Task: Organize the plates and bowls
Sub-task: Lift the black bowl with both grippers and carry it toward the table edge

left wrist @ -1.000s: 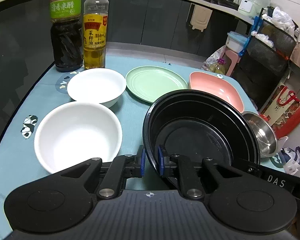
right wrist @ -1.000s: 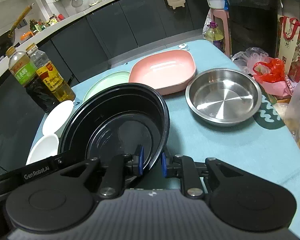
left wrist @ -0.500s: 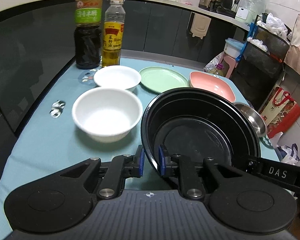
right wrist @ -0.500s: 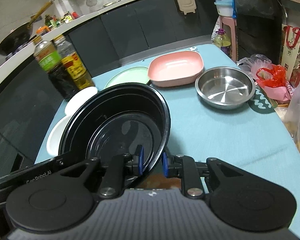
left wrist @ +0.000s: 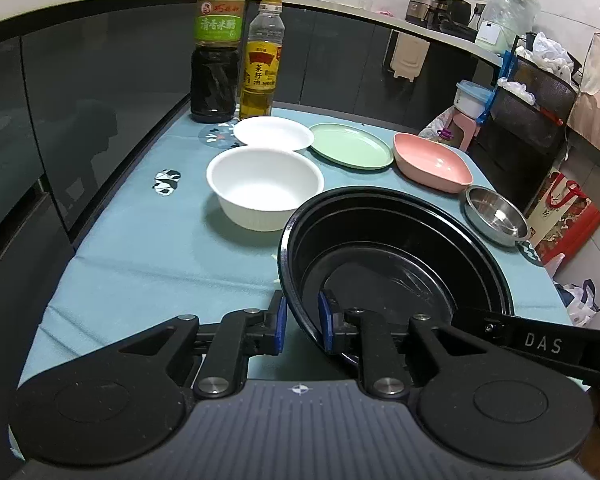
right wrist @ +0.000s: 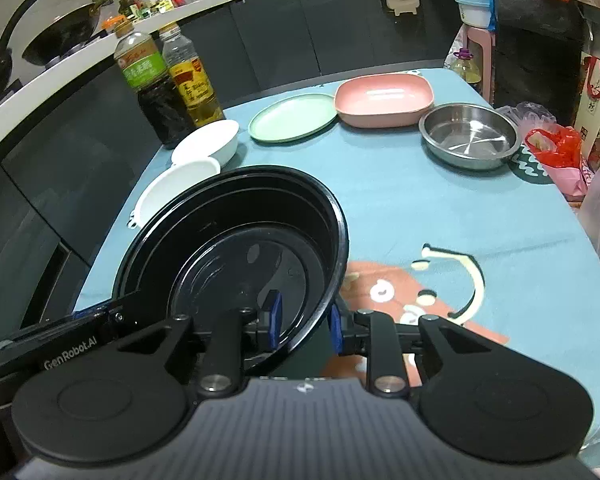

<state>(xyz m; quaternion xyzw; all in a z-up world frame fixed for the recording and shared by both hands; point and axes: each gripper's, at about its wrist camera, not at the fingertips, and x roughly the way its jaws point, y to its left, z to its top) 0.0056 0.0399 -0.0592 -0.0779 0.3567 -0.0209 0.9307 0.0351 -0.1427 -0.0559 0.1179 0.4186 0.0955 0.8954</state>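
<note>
A large black bowl [left wrist: 396,256] is held between both grippers above the near part of the table. My left gripper [left wrist: 302,324] is shut on its left rim. My right gripper [right wrist: 304,320] is shut on its right rim [right wrist: 332,248]. Beyond it stand a deep white bowl [left wrist: 264,188], a shallow white bowl [left wrist: 274,133], a green plate [left wrist: 350,150], a pink square dish [left wrist: 430,162] and a steel bowl [left wrist: 496,220]. In the right wrist view the steel bowl [right wrist: 470,134] and the pink dish [right wrist: 384,98] sit at the far right.
A dark vinegar bottle [left wrist: 216,48] and a yellow oil bottle [left wrist: 260,64] stand at the far left corner. The table has a blue cloth [right wrist: 420,208]. Bags [right wrist: 560,156] hang off the right edge. Dark cabinets run along the left.
Both grippers, with the black bowl between them, have pulled back toward the near edge and risen. The other dishes look farther away and have not moved.
</note>
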